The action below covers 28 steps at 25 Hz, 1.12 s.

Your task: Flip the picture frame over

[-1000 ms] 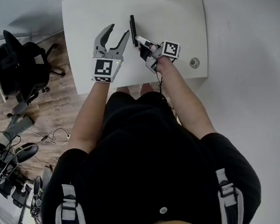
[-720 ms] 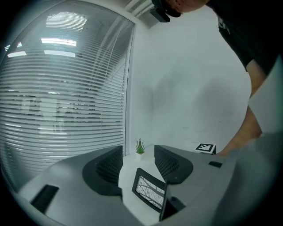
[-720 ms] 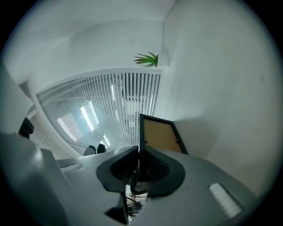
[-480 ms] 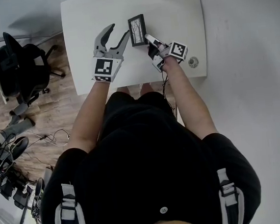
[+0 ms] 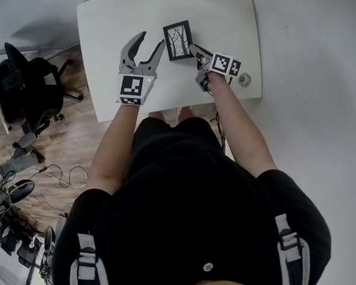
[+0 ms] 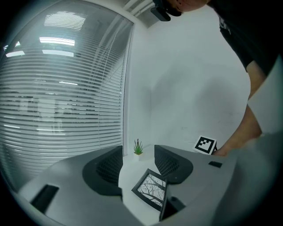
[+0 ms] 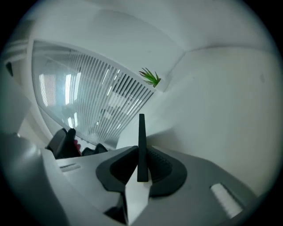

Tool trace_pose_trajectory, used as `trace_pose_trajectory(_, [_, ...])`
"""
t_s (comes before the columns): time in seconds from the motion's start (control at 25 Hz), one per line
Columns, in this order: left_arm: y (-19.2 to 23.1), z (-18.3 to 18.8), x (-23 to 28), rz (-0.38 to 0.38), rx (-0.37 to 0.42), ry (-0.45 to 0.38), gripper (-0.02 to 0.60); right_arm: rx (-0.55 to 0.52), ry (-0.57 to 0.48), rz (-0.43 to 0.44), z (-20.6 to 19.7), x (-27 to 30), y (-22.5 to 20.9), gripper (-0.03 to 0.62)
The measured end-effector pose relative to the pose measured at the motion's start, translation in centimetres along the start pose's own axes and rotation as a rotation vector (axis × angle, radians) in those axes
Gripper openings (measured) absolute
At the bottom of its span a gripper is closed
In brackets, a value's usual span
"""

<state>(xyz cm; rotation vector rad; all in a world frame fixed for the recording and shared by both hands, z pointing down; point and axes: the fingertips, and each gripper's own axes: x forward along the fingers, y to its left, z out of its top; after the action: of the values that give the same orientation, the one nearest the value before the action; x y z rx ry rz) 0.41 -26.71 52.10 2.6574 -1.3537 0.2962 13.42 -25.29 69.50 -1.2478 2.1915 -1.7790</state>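
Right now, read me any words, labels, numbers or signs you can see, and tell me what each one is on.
None: no words or numbers are readable.
The left gripper and right gripper carry only black-and-white square markers.
The picture frame shows a bare-branch print, no caption.

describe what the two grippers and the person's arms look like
The left gripper and right gripper are light grey, with curved jaws, dark ribbed pads and a white cube bearing black square markers. The arms are bare below short black sleeves. Grey straps cross the shoulders.
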Motion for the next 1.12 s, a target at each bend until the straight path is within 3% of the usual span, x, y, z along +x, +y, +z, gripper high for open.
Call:
trace_pose_trajectory(0.16, [-0.1,0.2,0.0,-0.001,0.004,-0.001,0.227,-0.142,0.039,-0.087,-0.3,0.2,-0.4,0.065])
trace_pose_trajectory(0.2, [-0.1,0.3,-0.1,-0.001,0.004,-0.002,0.227,-0.172,0.051,-0.115,-0.4,0.2,-0.7,0.087])
trace_pose_trajectory(0.28, [-0.2,0.4,-0.1,-0.002,0.005,-0.003,0.227,-0.26,0.077,-0.197,-0.6,0.1,-1.5,0.197])
trace_pose_trajectory(0.44, [-0.2,0.8,-0.2,-0.009,0.004,-0.003,0.227,-0.542,0.071,-0.331,0.7,-0.7,-0.9,0.227])
trace_pose_trajectory(0.68, [-0.5,1.3,-0.8,-0.022,0.004,0.004,0.227,-0.719,0.036,-0.243,1.9,-1.6,4.7,0.227])
trace_pose_trajectory(0.92, [-0.7,3.8,-2.4,-0.059,-0.002,0.015,0.227,-0.918,-0.053,-0.086,4.3,-4.2,13.8,0.225])
trace_pose_trajectory(1.12, [-2.1,7.2,-4.5,-0.12,0.005,-0.001,0.202,-0.981,-0.157,0.031,5.6,-8.1,20.6,0.144])
